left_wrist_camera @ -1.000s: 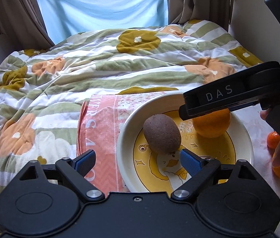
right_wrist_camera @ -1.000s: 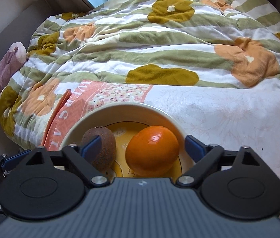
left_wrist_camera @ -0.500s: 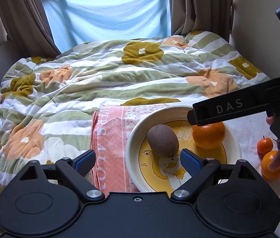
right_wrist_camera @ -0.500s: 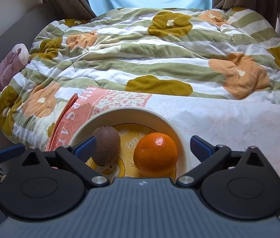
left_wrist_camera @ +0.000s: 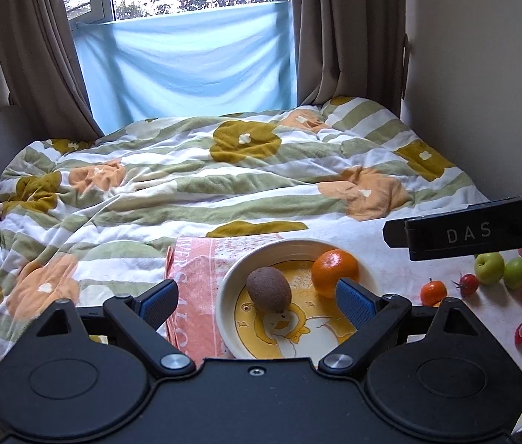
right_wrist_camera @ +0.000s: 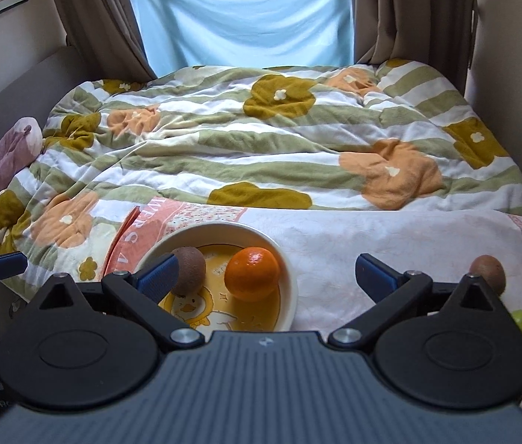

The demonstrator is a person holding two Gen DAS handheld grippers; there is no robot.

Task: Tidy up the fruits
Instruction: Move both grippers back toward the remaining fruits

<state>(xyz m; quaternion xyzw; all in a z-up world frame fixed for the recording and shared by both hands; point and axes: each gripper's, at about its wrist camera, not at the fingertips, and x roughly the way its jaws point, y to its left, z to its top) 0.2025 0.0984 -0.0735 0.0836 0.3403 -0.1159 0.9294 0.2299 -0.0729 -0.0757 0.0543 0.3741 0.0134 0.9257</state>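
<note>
Both cameras have pulled back and up from the plate (left_wrist_camera: 224, 296). In the left view, the left hand-held gripper (left_wrist_camera: 257, 301) is spread and empty; a kiwi (left_wrist_camera: 269, 289) and an orange (left_wrist_camera: 335, 273) lie on the plate, while small fruits (left_wrist_camera: 488, 267) wait on the bed. In the right view, the right hand-held gripper (right_wrist_camera: 266, 272) is also spread and empty, and another kiwi (right_wrist_camera: 487, 272) is still loose.

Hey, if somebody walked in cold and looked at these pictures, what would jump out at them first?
Probably the round cream plate with a yellow duck print near the foot of the bed, carrying a fuzzy brown kiwi and a glossy orange side by side. Behind it sprawls a rumpled green-striped flowered quilt, and more small fruit lies on the white cloth to the plate's right.
</note>
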